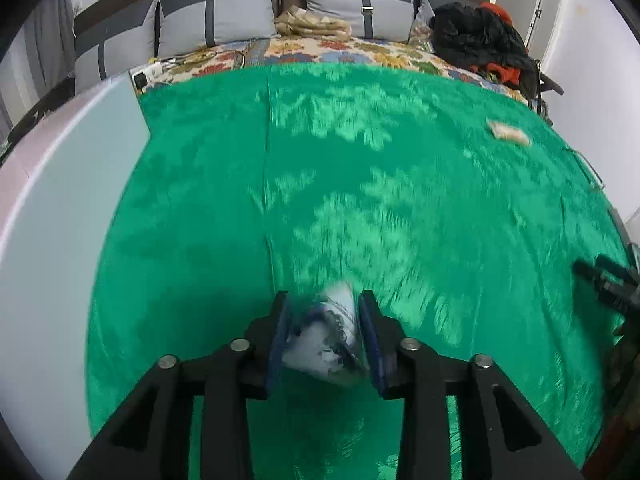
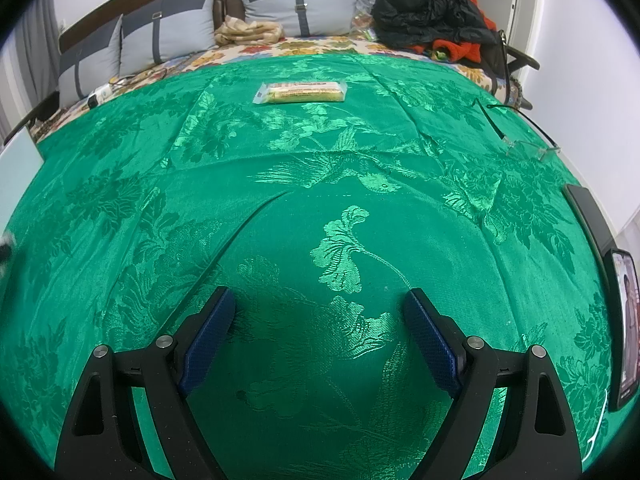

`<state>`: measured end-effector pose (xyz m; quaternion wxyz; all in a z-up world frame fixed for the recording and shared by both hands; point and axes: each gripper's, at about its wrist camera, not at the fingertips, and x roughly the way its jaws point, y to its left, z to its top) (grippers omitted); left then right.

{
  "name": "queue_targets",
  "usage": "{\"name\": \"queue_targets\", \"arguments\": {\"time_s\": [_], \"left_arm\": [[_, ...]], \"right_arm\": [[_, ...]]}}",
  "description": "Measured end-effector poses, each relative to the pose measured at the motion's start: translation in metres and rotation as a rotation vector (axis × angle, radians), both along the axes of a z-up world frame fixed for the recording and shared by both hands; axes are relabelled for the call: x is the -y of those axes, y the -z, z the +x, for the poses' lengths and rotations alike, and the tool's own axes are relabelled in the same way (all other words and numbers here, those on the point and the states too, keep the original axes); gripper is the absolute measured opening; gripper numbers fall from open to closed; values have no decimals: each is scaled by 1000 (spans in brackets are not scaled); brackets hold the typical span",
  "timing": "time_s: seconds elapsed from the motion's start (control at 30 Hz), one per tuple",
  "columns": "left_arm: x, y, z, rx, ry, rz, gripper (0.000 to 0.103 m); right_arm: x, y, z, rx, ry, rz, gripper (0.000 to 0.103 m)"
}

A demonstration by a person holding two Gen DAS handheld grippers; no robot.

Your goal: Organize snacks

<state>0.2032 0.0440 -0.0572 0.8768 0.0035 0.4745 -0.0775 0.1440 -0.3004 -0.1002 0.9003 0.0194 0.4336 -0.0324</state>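
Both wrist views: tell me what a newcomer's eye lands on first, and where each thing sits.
The shiny green floral cloth fills both views, spread over the bed. In the left wrist view the left gripper has a blurred white and blue snack packet between its blue pads. In the right wrist view a yellow snack bar lies alone on the cloth's far side, well beyond the open, empty right gripper; dark and red clothes are piled at the far right.
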Motion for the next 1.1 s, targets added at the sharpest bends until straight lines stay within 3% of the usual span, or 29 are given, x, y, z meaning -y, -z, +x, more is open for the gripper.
{"name": "queue_targets", "arguments": {"time_s": [0.07,0.13,0.2,0.27,0.4,1.1], "left_arm": [[0,11,-1,5,-20,24,71],[0,19,-2,20,-34,53,75],[-2,21,-4,48,-48,66,86],[-6,20,-5,52,-64,50,87],[-11,24,-11,51,-89,51,102],[-11,26,-8,46,-93,54,103]], "right_arm": [[0,0,0,0,0,0,89],[0,0,0,0,0,0,89],[0,0,0,0,0,0,89],[0,0,0,0,0,0,89],[0,0,0,0,0,0,89],[1,0,0,0,-1,0,89]]}}
